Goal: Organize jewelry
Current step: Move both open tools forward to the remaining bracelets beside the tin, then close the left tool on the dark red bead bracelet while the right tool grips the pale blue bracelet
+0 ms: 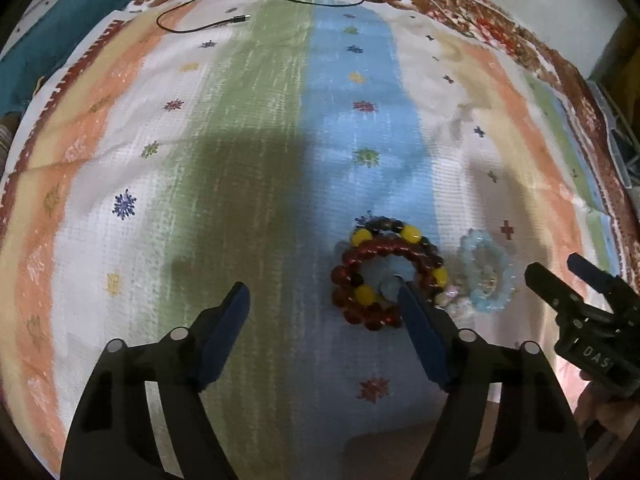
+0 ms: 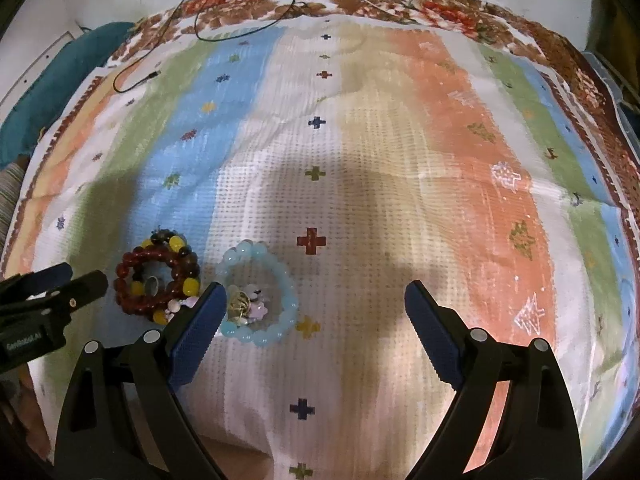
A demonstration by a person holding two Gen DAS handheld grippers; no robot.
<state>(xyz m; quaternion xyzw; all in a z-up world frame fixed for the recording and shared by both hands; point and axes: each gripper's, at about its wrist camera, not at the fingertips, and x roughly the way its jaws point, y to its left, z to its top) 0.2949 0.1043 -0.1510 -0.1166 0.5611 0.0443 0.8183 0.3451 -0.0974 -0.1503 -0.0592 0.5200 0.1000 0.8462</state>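
A pile of dark red bead bracelets (image 1: 376,280) with yellow and black beads lies on the striped cloth; it also shows in the right wrist view (image 2: 158,276). A light blue bead bracelet (image 1: 486,276) lies just right of it, with small charms inside its ring (image 2: 258,292). My left gripper (image 1: 324,292) is open and empty, its right fingertip (image 1: 416,308) over the red pile's near edge. My right gripper (image 2: 314,300) is open and empty, its left fingertip (image 2: 204,312) at the blue bracelet's near left side.
The striped, patterned cloth (image 2: 360,160) covers the whole work surface. A thin black cable (image 1: 208,20) lies at the far edge. A teal cloth (image 2: 60,92) sits off the far left corner. Each gripper shows at the edge of the other's view (image 1: 576,280) (image 2: 68,280).
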